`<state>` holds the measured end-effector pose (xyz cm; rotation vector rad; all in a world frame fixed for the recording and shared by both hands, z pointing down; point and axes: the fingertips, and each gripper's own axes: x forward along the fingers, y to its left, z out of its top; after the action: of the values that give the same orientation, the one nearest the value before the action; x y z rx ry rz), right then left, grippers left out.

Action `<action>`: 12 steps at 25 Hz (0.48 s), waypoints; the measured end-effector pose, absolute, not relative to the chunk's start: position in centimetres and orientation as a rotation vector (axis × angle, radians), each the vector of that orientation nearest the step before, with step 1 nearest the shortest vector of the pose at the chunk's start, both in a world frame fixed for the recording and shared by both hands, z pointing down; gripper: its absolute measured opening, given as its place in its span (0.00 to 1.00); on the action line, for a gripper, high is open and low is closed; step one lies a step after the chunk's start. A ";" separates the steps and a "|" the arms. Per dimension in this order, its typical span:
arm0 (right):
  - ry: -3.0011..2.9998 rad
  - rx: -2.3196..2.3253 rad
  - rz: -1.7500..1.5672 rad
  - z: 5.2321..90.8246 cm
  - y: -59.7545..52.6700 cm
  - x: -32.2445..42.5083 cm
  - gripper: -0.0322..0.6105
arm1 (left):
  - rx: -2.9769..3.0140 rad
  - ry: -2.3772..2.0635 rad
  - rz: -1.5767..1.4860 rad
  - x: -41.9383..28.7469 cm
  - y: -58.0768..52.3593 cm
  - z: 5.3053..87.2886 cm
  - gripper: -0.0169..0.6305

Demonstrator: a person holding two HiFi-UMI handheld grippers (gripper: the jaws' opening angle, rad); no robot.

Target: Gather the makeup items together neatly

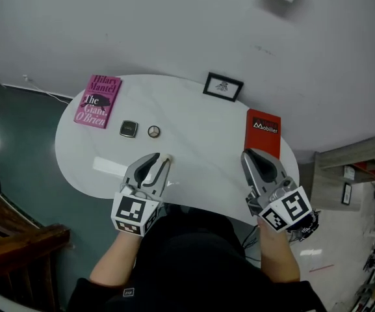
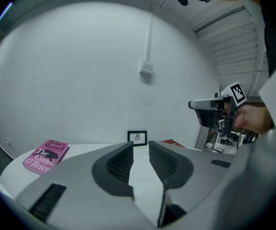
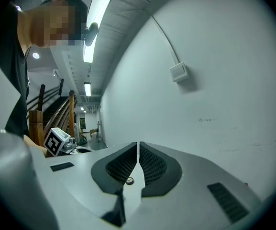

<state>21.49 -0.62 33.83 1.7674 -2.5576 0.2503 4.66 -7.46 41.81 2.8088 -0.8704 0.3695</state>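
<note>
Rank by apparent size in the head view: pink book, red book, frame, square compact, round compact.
1. pink book and red book: about alike, so tied
2. frame
3. square compact
4. round compact

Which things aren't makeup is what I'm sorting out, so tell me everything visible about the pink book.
The pink book looks like a closed paperback: magenta cover, white and dark title lettering, a small dark figure. It lies flat, cover up, slightly askew, at the far left edge of the white table. Only the table touches it.
</note>
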 end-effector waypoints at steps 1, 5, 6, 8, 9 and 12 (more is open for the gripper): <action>-2.557 1.764 0.259 34.1 -0.7 21.2 0.11 | 2.808 -0.864 0.378 4.7 -7.5 42.5 0.19; -2.554 1.729 0.319 35.5 -1.0 20.4 0.11 | 2.790 -0.855 0.441 4.7 -7.9 45.6 0.22; -2.555 1.717 0.333 36.0 -1.2 20.3 0.11 | 2.781 -0.855 0.461 4.7 -8.2 46.5 0.23; -2.554 1.696 0.359 36.7 -1.6 20.2 0.11 | 2.761 -0.857 0.504 4.8 -8.9 48.5 0.26; -2.554 1.688 0.365 36.9 -1.8 20.2 0.11 | 2.750 -0.858 0.524 5.0 -9.2 49.5 0.28; -2.557 1.682 0.364 36.8 -2.1 20.1 0.11 | 2.728 -0.839 0.596 5.4 -9.5 52.7 0.31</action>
<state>20.11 -2.14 36.84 1.6819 -2.5575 0.3636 5.37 -9.53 52.66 2.7281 -0.8389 0.5962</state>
